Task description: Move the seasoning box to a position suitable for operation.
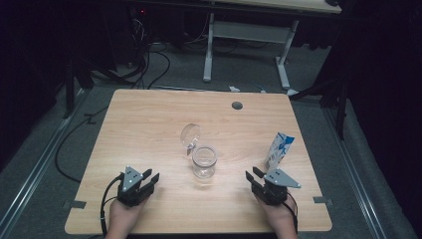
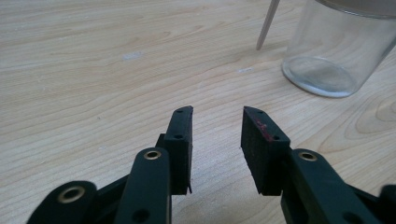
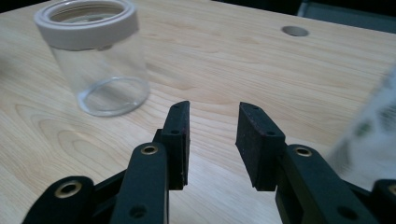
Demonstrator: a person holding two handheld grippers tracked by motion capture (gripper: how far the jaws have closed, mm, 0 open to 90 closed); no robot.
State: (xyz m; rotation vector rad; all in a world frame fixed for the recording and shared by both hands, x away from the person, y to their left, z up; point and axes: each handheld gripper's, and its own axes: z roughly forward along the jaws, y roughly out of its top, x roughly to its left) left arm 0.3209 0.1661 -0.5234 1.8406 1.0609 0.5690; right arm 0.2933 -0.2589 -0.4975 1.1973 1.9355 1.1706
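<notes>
A clear glass jar with a pale rim stands upright at the table's middle, and a round clear lid stands tilted just behind it. A blue and white carton stands upright to the right. My left gripper rests near the front left, open, pointing toward the jar, nothing between its jaws. My right gripper is at the front right, just in front of the carton, open and empty. In the right gripper view the jar is to the left and the carton is a blur at right.
The wooden table has a round cable hole near its far edge. Beyond it stand a white desk frame and cables on the grey floor. Bare wood lies between each gripper and the jar.
</notes>
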